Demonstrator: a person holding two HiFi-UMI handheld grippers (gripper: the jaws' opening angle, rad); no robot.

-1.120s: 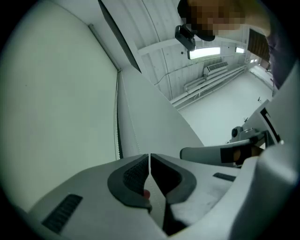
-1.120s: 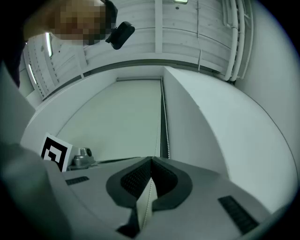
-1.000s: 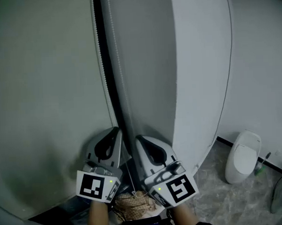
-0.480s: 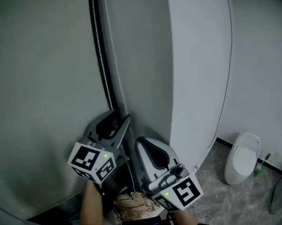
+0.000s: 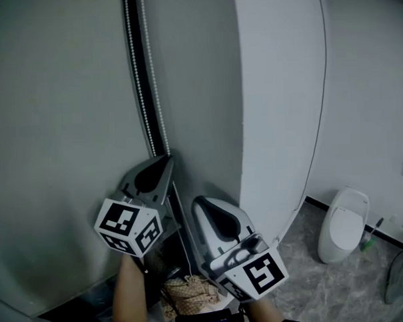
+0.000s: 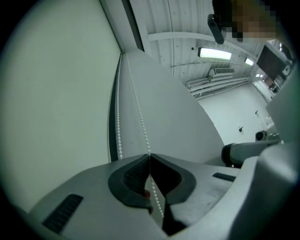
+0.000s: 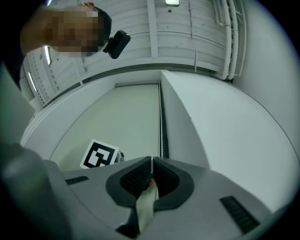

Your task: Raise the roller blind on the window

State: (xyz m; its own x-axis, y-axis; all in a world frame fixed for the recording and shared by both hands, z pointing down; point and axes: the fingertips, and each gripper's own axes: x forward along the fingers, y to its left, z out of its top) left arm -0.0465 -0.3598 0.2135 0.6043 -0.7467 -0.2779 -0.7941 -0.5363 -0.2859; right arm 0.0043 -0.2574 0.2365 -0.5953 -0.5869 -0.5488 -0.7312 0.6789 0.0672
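Roller blind: the grey-green roller blind (image 5: 60, 130) fills the head view from 8 to 12 o'clock and hangs down over the window, flat and unwrinkled.
Bead chain: the white bead chain (image 5: 142, 93) runs in two strands along the dark gap at the blind's right edge, from 12 o'clock down toward the centre.
Left gripper: the left gripper (image 5: 167, 160) sits just below centre, toward 7 o'clock, tips pointing up along the gap. In the left gripper view its jaws are pressed together on one strand of the chain (image 6: 138, 110), which passes between the pads; the other strand hangs free just to its left.
Right gripper: the right gripper (image 5: 196, 202) is at 6 o'clock, lower than the left one and just beside it. Its jaws are pressed together. A thin pale line shows in the hollow behind the pads, but whether it is a chain strand I cannot tell.
Marker cube: the left gripper's marker cube (image 7: 99, 154) shows at 8 o'clock in the right gripper view.
White wall: the white wall (image 5: 279, 107) stands at 1 to 3 o'clock, right of the gap.
Toilet: the toilet (image 5: 342, 224) is on the marbled floor (image 5: 313, 285) at 4 o'clock, well apart from both grippers.
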